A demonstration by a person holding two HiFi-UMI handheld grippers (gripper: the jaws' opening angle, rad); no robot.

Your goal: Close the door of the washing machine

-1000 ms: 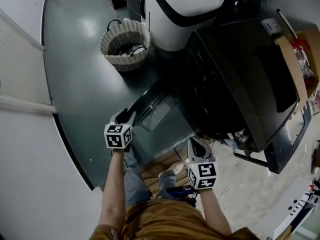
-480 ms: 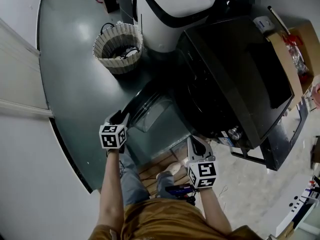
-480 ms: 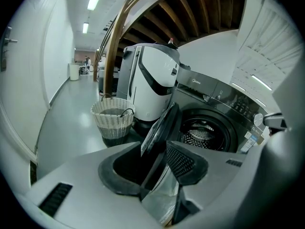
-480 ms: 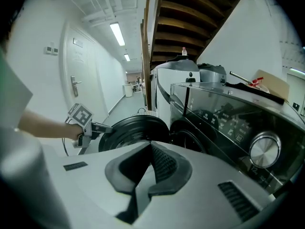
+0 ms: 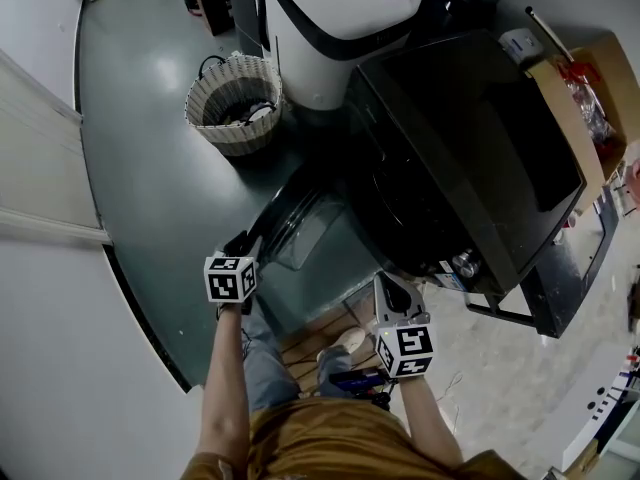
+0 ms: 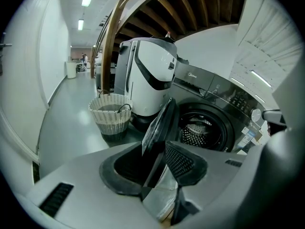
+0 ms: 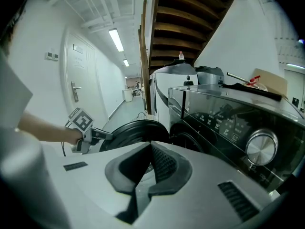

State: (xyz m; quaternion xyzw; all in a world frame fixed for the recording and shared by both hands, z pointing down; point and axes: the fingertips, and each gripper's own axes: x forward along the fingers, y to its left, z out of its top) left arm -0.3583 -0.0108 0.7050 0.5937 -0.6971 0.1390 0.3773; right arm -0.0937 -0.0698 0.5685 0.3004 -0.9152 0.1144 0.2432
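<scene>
Black front-load washing machine (image 5: 470,158) stands on the green floor (image 5: 150,158), drum opening (image 6: 198,132) uncovered. Its door (image 5: 315,230) is not yet closed: it hangs swung well out from the front, out over the floor toward the person, glass bowl facing up in the head view. Left gripper (image 5: 245,240) is at the door's free outer edge; its jaws are wide apart and have just been closing, with the door's rim standing between them, and the pads are not seen clamped on it. Right gripper (image 5: 392,283) hovers low near the machine's front right corner, apart from the door, with its jaw tips together and nothing between them. Wicker basket (image 5: 235,103) sits on the floor just beside a white appliance (image 5: 340,18), which stands next to the machine's left side. Cardboard box (image 5: 590,88) is at the machine's far right side.
</scene>
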